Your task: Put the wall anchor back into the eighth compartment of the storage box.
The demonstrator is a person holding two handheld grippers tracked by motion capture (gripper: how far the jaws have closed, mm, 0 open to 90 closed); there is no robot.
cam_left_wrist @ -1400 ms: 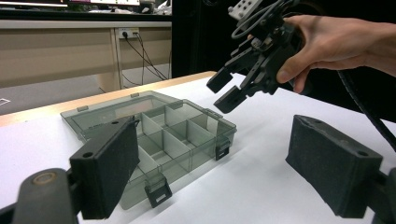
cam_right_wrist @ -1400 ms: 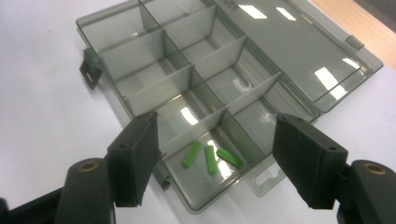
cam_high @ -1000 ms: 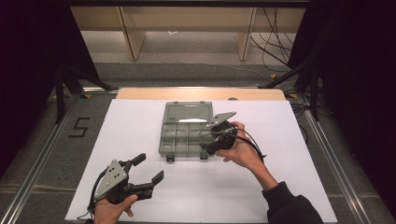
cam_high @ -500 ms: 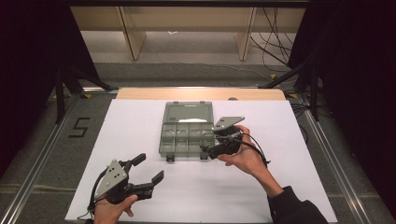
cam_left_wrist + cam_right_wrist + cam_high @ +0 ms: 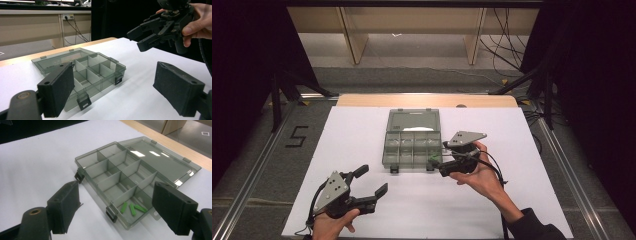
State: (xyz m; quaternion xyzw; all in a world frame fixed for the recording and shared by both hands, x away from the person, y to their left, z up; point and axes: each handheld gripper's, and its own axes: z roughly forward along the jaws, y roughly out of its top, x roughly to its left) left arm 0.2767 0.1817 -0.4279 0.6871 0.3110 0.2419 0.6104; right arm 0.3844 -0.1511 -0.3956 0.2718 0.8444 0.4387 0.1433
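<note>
The clear plastic box lay open mid-table, three green pieces in one near corner cell. It looked light, rigid and slick, best held by a wall or latch. The right gripper, jaws just widened and empty, hovered beside it; the left gripper stood wide, well apart.
</note>
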